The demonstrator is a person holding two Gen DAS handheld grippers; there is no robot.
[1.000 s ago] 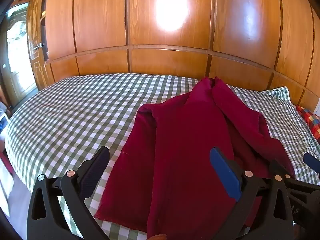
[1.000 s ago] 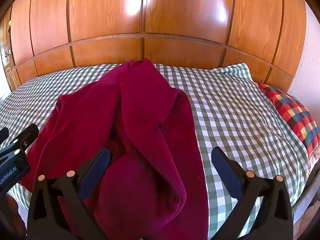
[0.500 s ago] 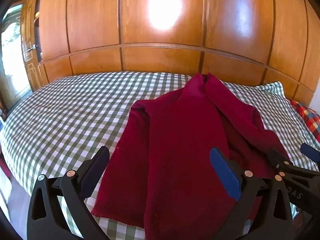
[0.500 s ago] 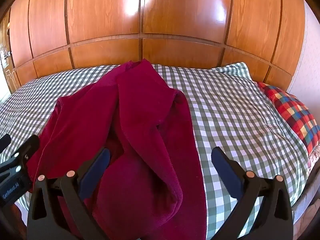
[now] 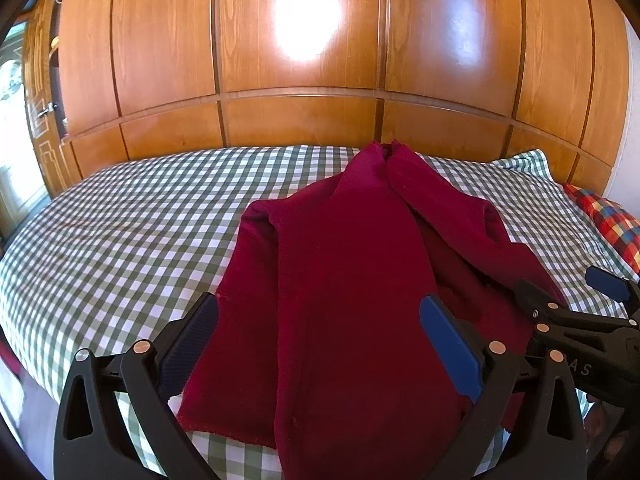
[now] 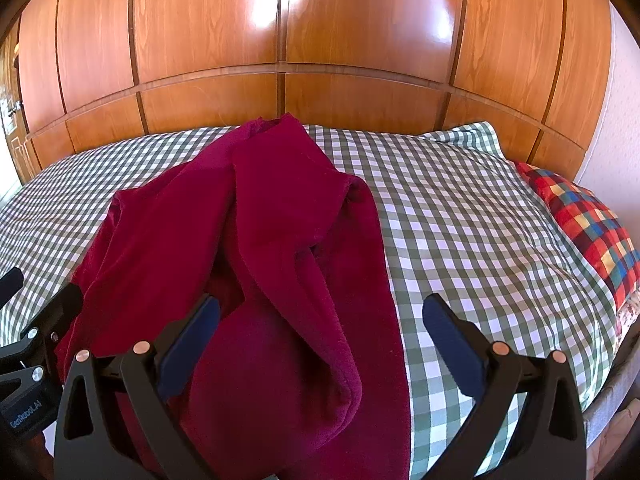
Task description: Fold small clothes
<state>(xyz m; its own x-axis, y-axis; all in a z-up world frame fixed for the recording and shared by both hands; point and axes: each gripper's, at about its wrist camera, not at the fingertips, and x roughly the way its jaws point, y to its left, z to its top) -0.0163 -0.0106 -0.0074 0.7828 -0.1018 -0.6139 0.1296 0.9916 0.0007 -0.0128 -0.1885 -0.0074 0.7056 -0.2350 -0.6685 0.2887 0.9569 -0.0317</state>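
A dark red fleece garment (image 5: 352,280) lies lengthwise on the green-and-white checked bed (image 5: 120,240), its sides folded inward and its far end rumpled. It also shows in the right wrist view (image 6: 280,260). My left gripper (image 5: 320,340) is open and empty, hovering over the garment's near left part. My right gripper (image 6: 320,340) is open and empty over the near right part, where a thick rolled fold lies. The right gripper also shows at the right edge of the left wrist view (image 5: 568,300).
A wooden panelled wall (image 5: 300,80) stands behind the bed. A red plaid pillow (image 6: 592,224) lies at the bed's right side. A door or window area (image 5: 16,128) is at the far left. The bed's near edge drops off below the grippers.
Both grippers have drawn slightly back and up from the garment, staying open. The garment has not moved.
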